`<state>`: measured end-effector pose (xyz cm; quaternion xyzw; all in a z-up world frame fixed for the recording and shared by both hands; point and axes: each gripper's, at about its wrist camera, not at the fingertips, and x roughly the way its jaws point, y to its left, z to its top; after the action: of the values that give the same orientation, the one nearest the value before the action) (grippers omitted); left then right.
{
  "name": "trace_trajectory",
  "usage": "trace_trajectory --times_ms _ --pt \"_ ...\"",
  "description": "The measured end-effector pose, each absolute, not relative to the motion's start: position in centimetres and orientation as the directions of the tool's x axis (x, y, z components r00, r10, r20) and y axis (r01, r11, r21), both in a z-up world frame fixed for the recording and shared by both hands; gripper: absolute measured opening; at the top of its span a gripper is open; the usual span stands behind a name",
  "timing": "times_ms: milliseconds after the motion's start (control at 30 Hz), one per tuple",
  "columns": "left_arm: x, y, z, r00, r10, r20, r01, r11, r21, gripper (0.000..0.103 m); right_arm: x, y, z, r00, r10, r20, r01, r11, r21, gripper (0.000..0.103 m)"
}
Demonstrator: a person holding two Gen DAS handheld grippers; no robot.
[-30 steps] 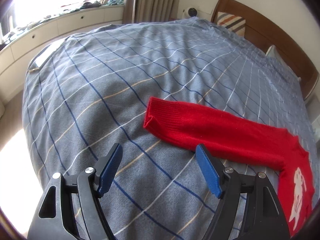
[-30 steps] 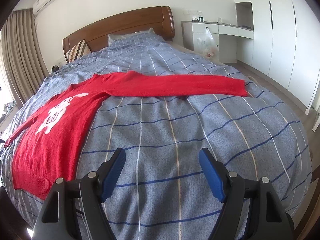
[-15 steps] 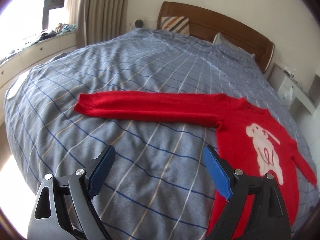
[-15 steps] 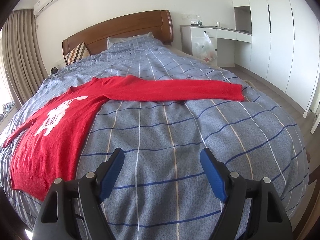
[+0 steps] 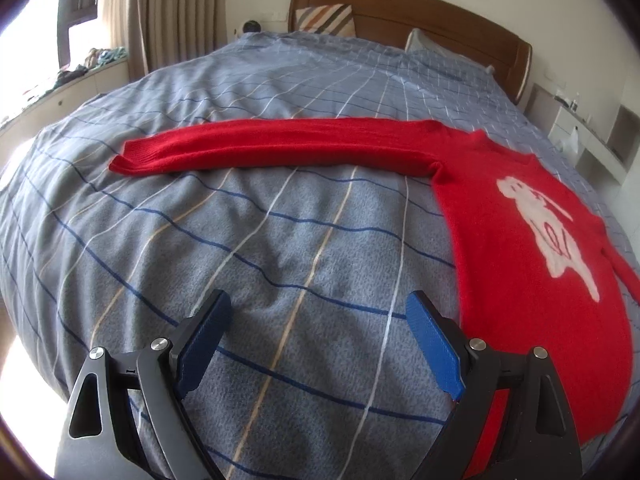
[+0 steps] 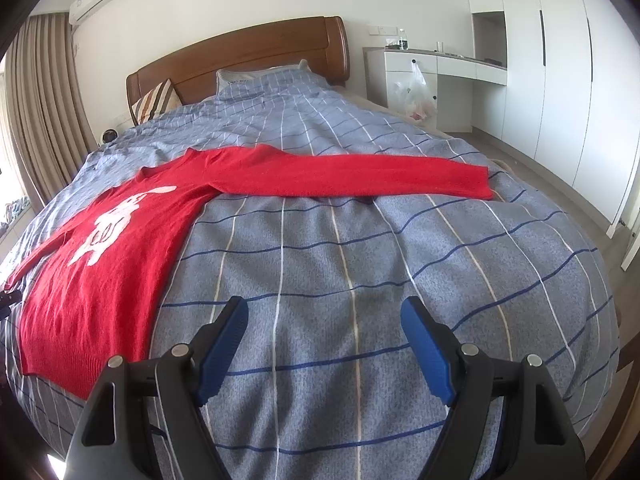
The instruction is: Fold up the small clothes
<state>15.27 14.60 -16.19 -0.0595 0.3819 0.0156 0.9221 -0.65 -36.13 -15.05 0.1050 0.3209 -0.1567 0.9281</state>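
The red sweater [image 5: 532,264] lay flat on the bed [image 5: 280,248], sleeves stretched crosswise to both views; the left tongs [image 5: 318,342] — spread, empty, jaws just widened — stood nearest its hem, the body lying to their right. The right tongs [image 6: 324,346], spread and empty, had it to their left. The hem's near edge was cut off — hidden behind the left tongs.

Black gripper frames, silver screws, ribbed blue fingers [image 5: 434,342].

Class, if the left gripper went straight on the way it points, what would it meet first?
Most likely the grey checked bedspread, bare between its open fingers; the red knitted sweater lies right of that line.
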Motion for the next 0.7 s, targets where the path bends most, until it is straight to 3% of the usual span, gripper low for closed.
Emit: trace_trajectory --times_ms 700 --pt "15.1 14.9 -17.8 0.699 -0.030 -0.714 -0.086 0.988 -0.126 0.099 0.2 -36.1 -16.0 0.726 -0.203 -0.657 0.348 0.932 0.097 0.078"
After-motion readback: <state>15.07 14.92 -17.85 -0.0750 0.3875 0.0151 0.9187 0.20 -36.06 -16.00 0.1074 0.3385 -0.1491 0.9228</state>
